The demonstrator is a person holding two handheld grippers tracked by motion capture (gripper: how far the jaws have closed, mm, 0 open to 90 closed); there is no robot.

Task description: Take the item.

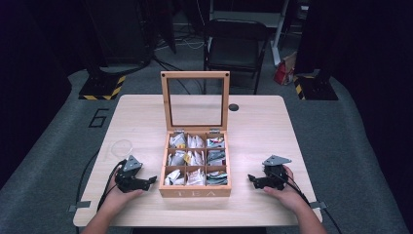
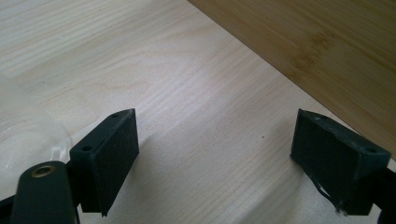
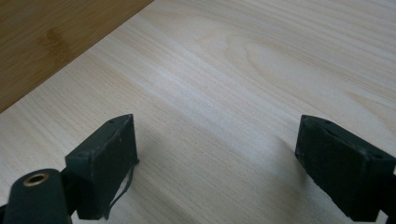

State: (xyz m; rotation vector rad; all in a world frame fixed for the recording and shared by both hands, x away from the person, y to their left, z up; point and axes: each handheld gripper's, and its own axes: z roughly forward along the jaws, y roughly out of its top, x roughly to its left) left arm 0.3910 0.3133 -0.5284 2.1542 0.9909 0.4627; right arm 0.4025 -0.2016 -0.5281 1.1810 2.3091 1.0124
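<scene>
Wooden tea box (image 1: pixel 195 191) mid-table (image 1: pixel 253 126), lid upright, "TEA" front facing person, between left gripper (image 1: pixel 152 180) and right gripper (image 1: pixel 251 177), both pointing inward. Left gripper view: jaws apart, box wall just ahead. Right gripper view: jaws apart, nothing held.

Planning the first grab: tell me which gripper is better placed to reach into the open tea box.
Left, marginally: the left gripper sits closer to the tea box than the right gripper. Both are open and empty.

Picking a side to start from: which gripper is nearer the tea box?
Left. The left gripper sits just off the tea box at its left wall; the right gripper rests farther off its right wall.
</scene>
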